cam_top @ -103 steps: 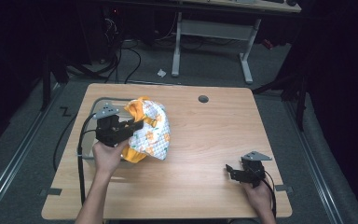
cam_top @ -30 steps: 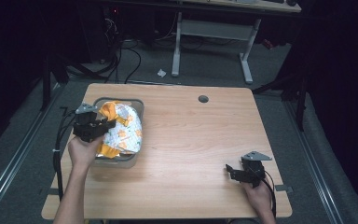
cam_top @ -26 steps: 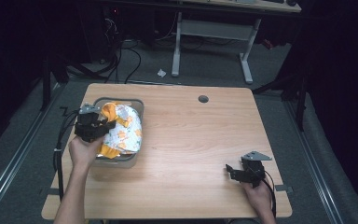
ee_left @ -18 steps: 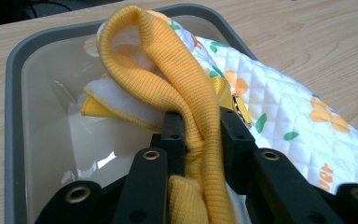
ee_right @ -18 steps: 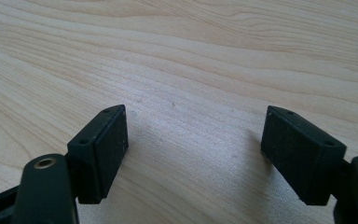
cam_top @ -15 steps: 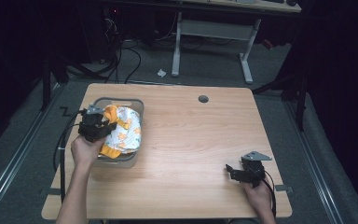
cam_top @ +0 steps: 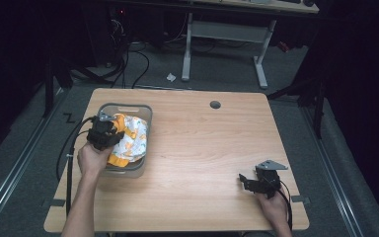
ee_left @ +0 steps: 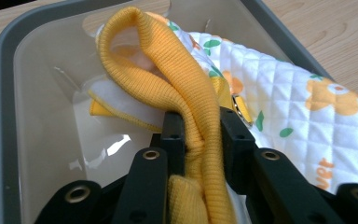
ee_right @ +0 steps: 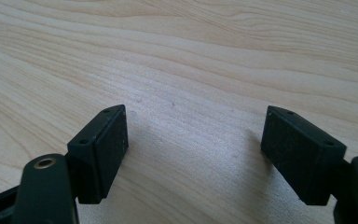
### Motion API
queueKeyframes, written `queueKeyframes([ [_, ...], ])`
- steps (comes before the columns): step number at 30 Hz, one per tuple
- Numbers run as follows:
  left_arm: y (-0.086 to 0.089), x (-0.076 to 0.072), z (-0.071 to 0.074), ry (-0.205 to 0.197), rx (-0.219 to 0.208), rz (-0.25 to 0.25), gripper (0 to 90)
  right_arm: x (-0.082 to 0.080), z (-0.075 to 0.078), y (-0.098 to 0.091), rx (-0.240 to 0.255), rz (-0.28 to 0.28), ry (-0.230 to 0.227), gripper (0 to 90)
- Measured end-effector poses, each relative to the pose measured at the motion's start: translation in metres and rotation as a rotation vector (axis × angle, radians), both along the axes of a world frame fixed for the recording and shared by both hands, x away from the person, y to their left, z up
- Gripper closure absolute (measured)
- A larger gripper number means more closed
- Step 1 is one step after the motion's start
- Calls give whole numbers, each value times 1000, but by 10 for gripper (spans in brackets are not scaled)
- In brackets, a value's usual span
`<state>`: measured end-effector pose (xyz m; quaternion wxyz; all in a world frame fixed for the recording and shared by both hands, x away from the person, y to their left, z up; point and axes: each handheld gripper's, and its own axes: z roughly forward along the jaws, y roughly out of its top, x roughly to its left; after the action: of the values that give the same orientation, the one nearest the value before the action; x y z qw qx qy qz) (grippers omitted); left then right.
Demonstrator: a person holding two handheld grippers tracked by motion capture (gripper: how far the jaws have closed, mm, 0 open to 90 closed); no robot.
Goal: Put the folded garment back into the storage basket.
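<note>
left gripper [ee_left: 196, 135]: clenching the garment's [ee_left: 279, 93] yellow cuff [ee_left: 168, 79] inside the bin [ee_left: 4, 93] | right gripper [ee_right: 193, 154]: resting on the table [ee_right: 191, 56], jaws gaping, grasping nothing

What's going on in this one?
A person is putting a quilted baby garment with orange ribbed trim into a grey bin at the table's left. The left gripper is shut on the trim, inside the bin. The right gripper rests open over bare table, holding nothing.
</note>
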<state>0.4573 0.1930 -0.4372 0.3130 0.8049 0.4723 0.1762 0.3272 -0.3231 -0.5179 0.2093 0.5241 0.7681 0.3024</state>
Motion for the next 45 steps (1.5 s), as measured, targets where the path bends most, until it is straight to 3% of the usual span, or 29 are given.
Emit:
queueKeyframes([
  [9,-6,6,-8,26,40,4,741,0,0,0,0,0,0,233],
  [17,-5,9,-9,51,37,27,730,0,0,0,0,0,0,233],
  [23,-4,9,-9,74,29,81,583,0,0,0,0,0,0,233],
  [30,0,5,0,30,-1,121,468,0,0,0,0,0,0,233],
  [34,0,1,9,-28,-39,137,414,0,0,0,0,0,0,233],
  [45,-18,-19,30,-111,-71,64,383,0,0,0,1,-1,0,233],
])
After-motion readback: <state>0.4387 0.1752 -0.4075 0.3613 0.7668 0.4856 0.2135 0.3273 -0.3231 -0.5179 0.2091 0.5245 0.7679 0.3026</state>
